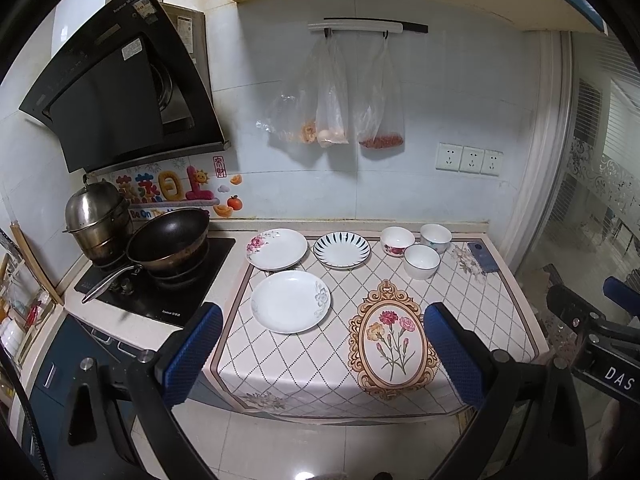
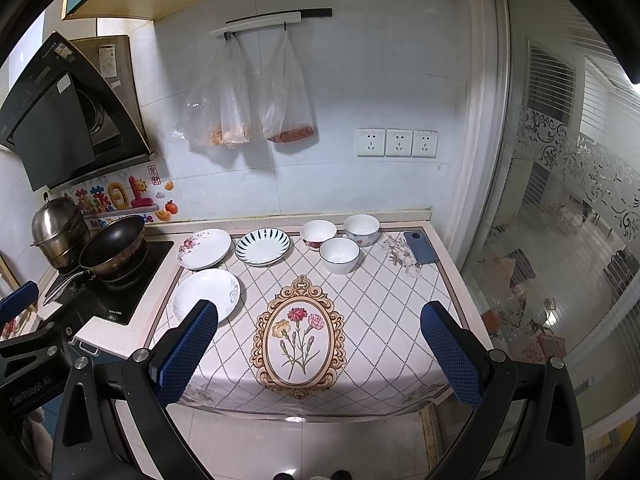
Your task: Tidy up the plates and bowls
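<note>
Both grippers hang back from the counter, nothing held: left gripper (image 1: 322, 354) has its jaws spread wide, right gripper (image 2: 320, 354) likewise, so the task looks unstarted. Three plates sit mid-left in both views: rose plate (image 1: 277, 249) and striped plate (image 1: 342, 249) at the back, just beside each other, plain plate (image 1: 291, 301) lower, nearer the grippers. Three bowls cluster mid-right: red-flower bowl (image 1: 397, 241), back bowl (image 1: 436, 238), and front bowl (image 1: 421, 261), which looks to touch or nearly touch the others. Risks, as I judge them: plates are shallow w/ low rims lying flat on the cloth (image 1: 460, 292), so a pinch on the rim could slip or skid the plate toward the hob (image 1: 160, 280) at left. Cloth may drag and bunch if a fingertip catches it. Bowls are so close that closing on one could knock its neighbour. Phone (image 1: 483, 257) at right, near the bowls, could get bumped toward the edge. Glazed ware stacked w/ any tilt could chip.
</note>
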